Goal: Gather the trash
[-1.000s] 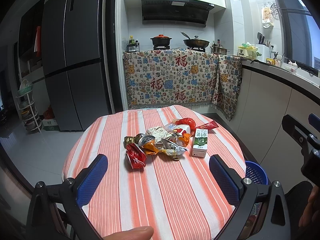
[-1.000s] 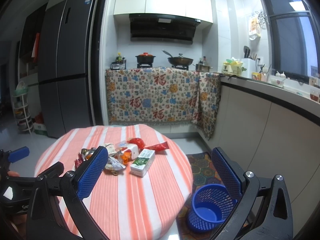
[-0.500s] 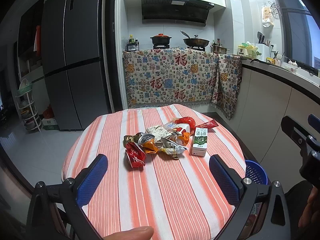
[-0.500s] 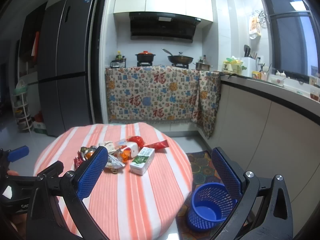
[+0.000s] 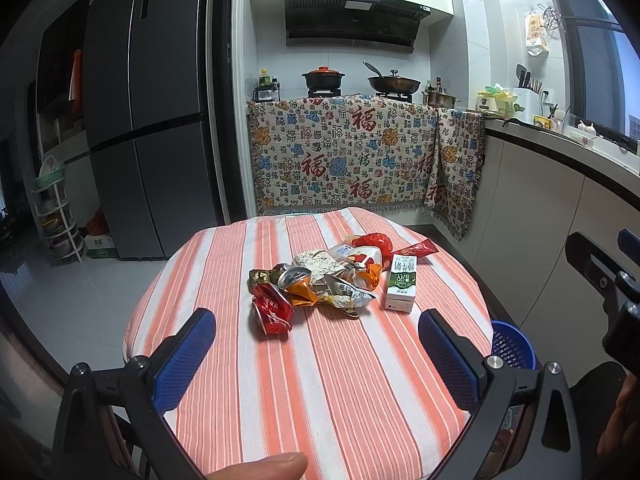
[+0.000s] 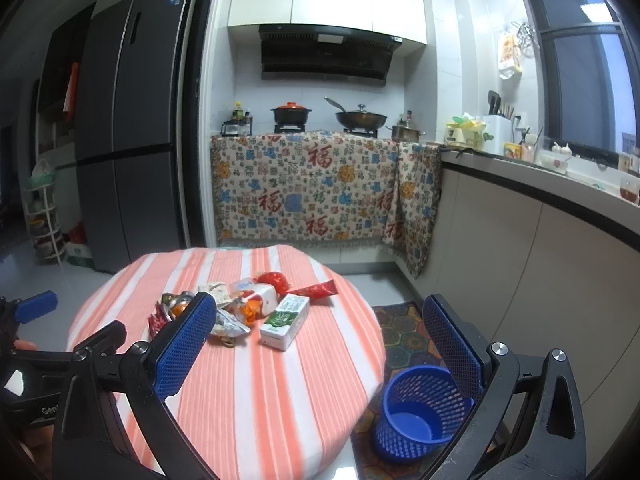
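Left wrist view: left tool (image 5: 316, 344) is hovering spread wide and empty over the round counter with orange-and-white striped cloth (image 5: 320, 392). Trash is sitting mid-counter — crushed red soda can (image 5: 272, 309), crinkled foil snack wrappers (image 5: 332, 280), green-and-white milk carton (image 5: 401, 282) just beside them. Right tool (image 6: 320, 344) is also gaping, holding nothing; blue mesh plastic bin (image 6: 420, 412) is standing on the floor next to the counter. Everything looks light — wrappers soft and slippery, best pinched at a bunched fold; the carton is stiffer, likely best gripped across its narrow sides.
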Motion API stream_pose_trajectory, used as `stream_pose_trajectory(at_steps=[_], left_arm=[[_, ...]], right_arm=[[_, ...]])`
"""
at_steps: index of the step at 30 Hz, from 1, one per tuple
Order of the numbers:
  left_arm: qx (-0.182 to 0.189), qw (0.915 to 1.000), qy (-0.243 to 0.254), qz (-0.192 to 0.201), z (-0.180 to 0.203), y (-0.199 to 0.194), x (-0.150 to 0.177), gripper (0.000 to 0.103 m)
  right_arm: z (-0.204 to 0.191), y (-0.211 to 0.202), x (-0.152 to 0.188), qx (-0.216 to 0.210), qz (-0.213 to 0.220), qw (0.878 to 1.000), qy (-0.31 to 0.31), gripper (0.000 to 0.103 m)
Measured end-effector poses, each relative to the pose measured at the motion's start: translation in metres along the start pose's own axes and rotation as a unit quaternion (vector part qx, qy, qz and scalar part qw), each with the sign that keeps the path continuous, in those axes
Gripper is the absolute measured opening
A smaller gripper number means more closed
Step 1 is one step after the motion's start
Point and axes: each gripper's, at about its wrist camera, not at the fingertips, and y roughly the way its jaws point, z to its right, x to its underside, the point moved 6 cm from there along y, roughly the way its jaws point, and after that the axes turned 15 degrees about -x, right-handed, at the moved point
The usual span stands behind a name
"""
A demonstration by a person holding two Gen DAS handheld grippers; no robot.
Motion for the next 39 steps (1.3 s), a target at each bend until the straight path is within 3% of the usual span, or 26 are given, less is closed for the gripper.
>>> stream_pose_trajectory(at_steps=[8, 21, 27, 34, 39], left_arm=[[-0.006, 0.9999, -0.006, -0.009, -0.013, 0.011, 0.006, 0.103], [-0.011, 0.9958, -0.018, -0.089, -0.032, 0.100, 0.052, 0.103], [-0.038, 0.9911, 0.007, -0.128, -0.030, 0.158, 0.082, 0.103], [-0.044, 0.9827, 0.025, -0.178, -0.016, 0.206, 0.094, 0.103], [-0.059, 0.9770, 0.041, -0.201, -0.010, 0.234, 0.098, 0.103]], right_arm=[[-0.003, 0.004, 0.003, -0.002, -0.002, 1.000, 0.001, 0.103], [0.003, 0.043, 0.025, -0.013, -0.041, 0.999, 0.012, 0.103], [0.001, 0.090, 0.063, -0.034, -0.086, 0.995, 0.023, 0.103], [0.010, 0.144, 0.105, -0.039, -0.147, 0.988, 0.034, 0.103], [0.015, 0.188, 0.136, -0.053, -0.215, 0.974, 0.057, 0.103]])
